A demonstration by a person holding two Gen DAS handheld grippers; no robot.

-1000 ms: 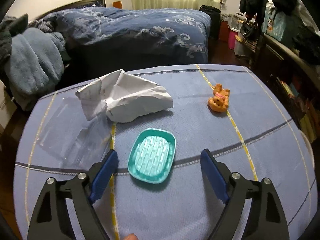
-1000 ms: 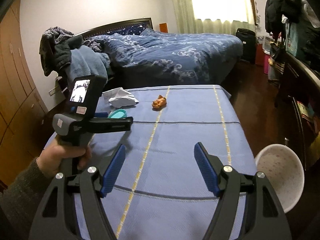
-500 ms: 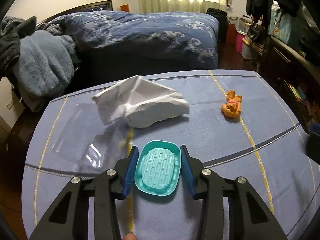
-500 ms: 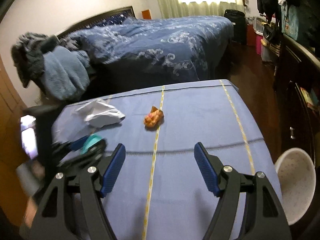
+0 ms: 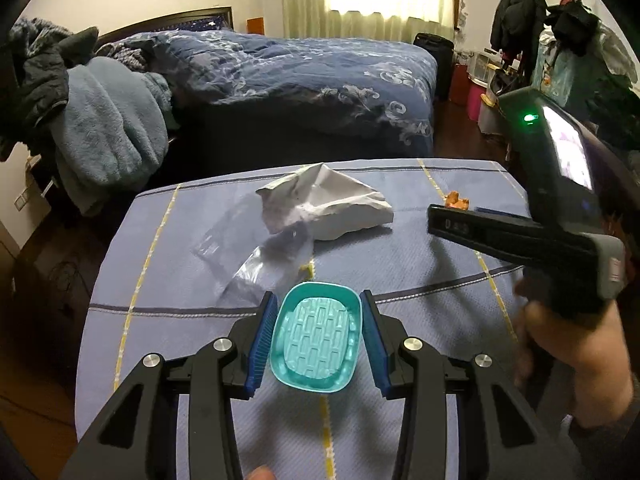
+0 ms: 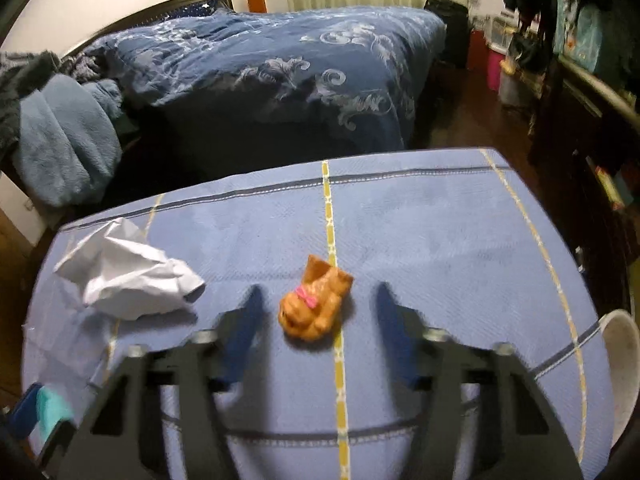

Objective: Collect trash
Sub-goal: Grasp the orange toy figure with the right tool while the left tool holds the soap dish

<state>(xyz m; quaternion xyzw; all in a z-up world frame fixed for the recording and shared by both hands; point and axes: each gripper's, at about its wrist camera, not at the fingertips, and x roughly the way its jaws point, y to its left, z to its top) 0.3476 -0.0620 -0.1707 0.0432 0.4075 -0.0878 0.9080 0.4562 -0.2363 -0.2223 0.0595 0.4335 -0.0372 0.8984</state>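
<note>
Your right gripper point(image 6: 316, 312) is spread wide, and the small orange toy dog point(image 6: 314, 306) lies straight ahead between its two fingers, not yet touched. The toy rests on the blue tablecloth point(image 6: 420, 232), on the yellow stripe, and its long axis runs away from you, a little tilted to the right, so the fingers can close across its narrow sides. It looks like soft rubber or plastic, brown-orange with a pink bow; the picture is blurred.

Your left gripper point(image 5: 316, 336) is pinching a teal soap dish point(image 5: 316, 344) by its two long sides. Beyond it lie a clear plastic bag point(image 5: 256, 252) and a crumpled white paper point(image 5: 332, 204). A white bin point(image 6: 620, 368) stands at the right table edge, nearer your right hand.
</note>
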